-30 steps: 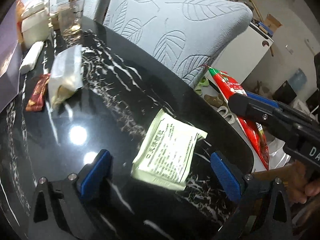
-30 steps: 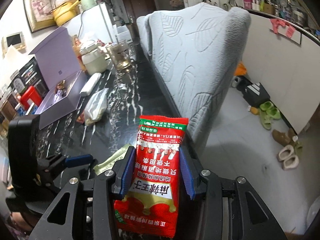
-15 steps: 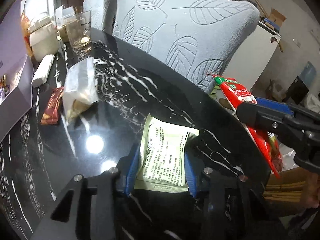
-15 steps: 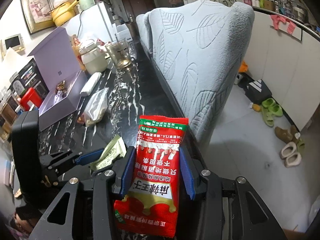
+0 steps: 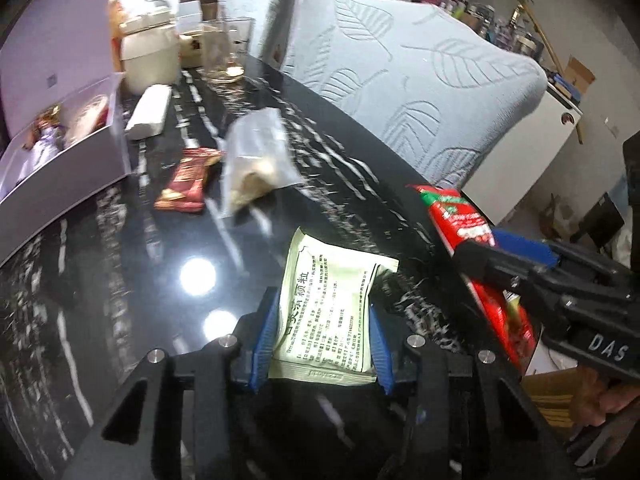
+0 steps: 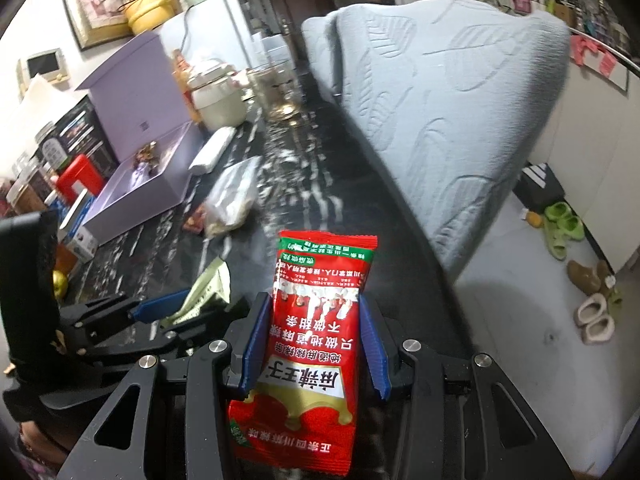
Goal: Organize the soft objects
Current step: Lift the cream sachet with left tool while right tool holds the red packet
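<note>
A: What does the left gripper [image 5: 322,330] have?

B: Its 2 blue pads are pinched on a pale green sachet [image 5: 330,308] printed with black text. The sachet sticks out forward from between them, over the black marble-patterned table [image 5: 100,280].

A: And the right gripper [image 6: 312,350]?

B: Clamped on a red snack packet [image 6: 316,336], with 1 pad against each long edge. The packet stands upright in the jaws, its green-banded end farthest from the camera. In the left wrist view the same packet shows off to the right, just past the table's edge, near the grey leaf-patterned chair cover [image 5: 420,92].

A: What else lies on the table?

B: A clear bag [image 5: 256,164] with something tan inside lies mid-table. Just left of it is a dark red wrapper [image 5: 188,180], and farther back a white roll [image 5: 150,110]. An open lilac box [image 5: 68,152] sits along the left side, with a cream pot [image 5: 150,56] and a glass jug [image 5: 228,50] behind it.

A: Are the 2 grippers touching?

B: No, they are side by side and near each other.
</note>
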Motion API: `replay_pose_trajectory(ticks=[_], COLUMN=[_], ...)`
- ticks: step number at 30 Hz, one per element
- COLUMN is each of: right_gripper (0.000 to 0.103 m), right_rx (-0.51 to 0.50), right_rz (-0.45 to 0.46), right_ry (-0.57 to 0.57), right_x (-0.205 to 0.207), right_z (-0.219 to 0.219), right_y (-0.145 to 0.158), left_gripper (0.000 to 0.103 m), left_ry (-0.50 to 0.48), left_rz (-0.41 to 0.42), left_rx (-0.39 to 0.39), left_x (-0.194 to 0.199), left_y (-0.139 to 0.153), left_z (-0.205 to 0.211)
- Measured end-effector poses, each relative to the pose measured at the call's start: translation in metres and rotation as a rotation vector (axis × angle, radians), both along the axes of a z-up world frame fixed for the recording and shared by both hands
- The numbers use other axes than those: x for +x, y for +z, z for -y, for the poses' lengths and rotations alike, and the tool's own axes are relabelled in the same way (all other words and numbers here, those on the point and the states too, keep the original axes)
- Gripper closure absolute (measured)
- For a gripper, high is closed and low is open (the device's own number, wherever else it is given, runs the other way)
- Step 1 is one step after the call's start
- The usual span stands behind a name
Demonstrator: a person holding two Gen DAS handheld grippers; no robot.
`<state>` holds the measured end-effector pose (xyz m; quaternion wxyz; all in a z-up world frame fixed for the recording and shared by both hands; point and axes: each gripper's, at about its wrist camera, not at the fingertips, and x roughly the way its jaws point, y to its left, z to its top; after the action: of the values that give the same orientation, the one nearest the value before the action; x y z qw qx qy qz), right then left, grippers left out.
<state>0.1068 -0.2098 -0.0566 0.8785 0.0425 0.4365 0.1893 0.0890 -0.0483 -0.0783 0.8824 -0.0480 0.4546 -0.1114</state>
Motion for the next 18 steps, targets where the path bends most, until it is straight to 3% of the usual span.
replay_pose_trajectory(ticks=[18], right_gripper=[0.060], right_rx=[0.055], right_rz=[0.016], right_ry=[0.231], right_x=[-0.033], right_z=[-0.100], right_y=[0.000], left_gripper=[0.062], left_ry=[0.223], left_rz=[0.068], left_rx=[0.007], left_x=[-0.066], left_y=[0.022], left_z=[-0.095])
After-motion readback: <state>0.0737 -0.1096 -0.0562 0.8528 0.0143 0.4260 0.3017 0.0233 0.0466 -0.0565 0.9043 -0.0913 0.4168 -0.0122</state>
